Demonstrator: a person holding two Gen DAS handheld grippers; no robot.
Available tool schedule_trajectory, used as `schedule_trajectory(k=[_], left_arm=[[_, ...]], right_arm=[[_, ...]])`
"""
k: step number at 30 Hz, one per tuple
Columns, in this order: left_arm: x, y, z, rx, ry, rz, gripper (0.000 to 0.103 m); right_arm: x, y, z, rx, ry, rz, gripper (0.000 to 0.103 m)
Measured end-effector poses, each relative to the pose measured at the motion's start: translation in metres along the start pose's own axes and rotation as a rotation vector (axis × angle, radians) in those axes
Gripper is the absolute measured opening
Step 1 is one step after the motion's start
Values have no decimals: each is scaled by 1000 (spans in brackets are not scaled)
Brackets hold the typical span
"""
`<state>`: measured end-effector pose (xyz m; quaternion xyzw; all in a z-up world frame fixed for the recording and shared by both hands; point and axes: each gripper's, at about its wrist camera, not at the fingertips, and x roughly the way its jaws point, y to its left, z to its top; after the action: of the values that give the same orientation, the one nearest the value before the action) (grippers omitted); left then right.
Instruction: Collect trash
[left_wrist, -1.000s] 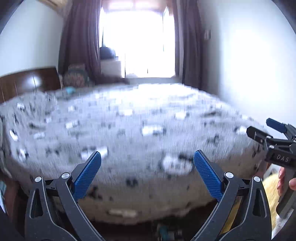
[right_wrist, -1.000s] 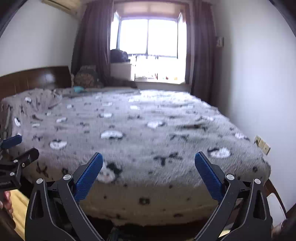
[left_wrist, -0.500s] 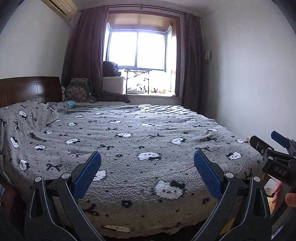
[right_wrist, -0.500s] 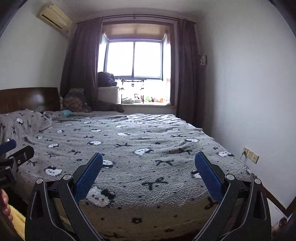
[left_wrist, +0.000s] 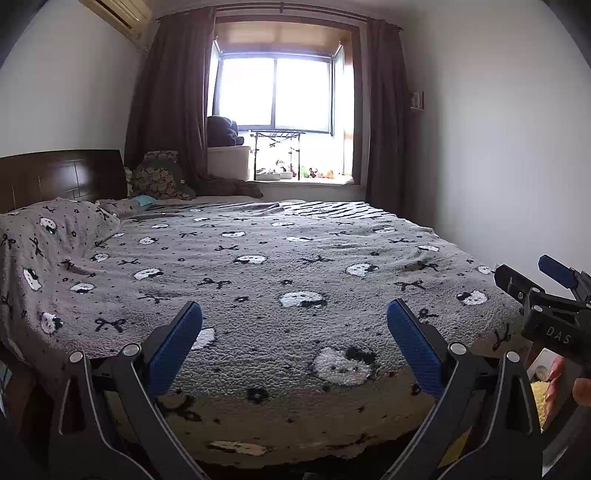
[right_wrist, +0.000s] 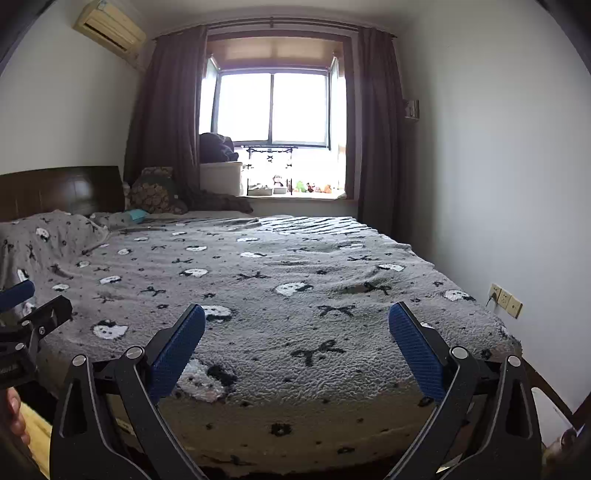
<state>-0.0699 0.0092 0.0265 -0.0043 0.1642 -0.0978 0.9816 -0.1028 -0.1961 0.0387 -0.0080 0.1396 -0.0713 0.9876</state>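
Note:
No clear piece of trash shows in either view. A small teal item (left_wrist: 143, 199) (right_wrist: 135, 215) lies at the far left of the bed by the pillows; what it is I cannot tell. My left gripper (left_wrist: 294, 310) is open over the near edge of the grey patterned blanket (left_wrist: 280, 266), nothing between its blue pads. My right gripper (right_wrist: 296, 312) is likewise open and empty above the blanket (right_wrist: 295, 266). Each gripper appears at the side of the other's view: the right gripper (left_wrist: 528, 275) held by a hand, the left gripper (right_wrist: 40, 299) low on the left.
A wide bed fills the room, with a dark wooden headboard (left_wrist: 55, 177) on the left and a white wall (left_wrist: 498, 166) close on the right. Beyond are a window (right_wrist: 271, 107), dark curtains, a patterned cushion (right_wrist: 155, 192) and a white box (right_wrist: 221, 178). A wall socket (right_wrist: 506, 299) sits low right.
Both views have lifted from the bed's near edge, so more of the blanket top and window shows. The left view's blur has cleared. Both grippers have stayed open.

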Motion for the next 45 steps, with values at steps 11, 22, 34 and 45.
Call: schedule_trajectory(k=[11,22,34,45], left_arm=[[0,0,-1,0,-1,-3,95],[-2,-1,-2,4,3,-6,95],[-4,-1,-1,2,3,-9,95],[-4,-2,-1,2,3,-8,95]], right_arm=[[0,8,-1,-9,5,27,100],[0,13,-2,-12,8,40,100],[0,14,-1,-12,8,41,100],[0,19,-1,-16,10,47,100]])
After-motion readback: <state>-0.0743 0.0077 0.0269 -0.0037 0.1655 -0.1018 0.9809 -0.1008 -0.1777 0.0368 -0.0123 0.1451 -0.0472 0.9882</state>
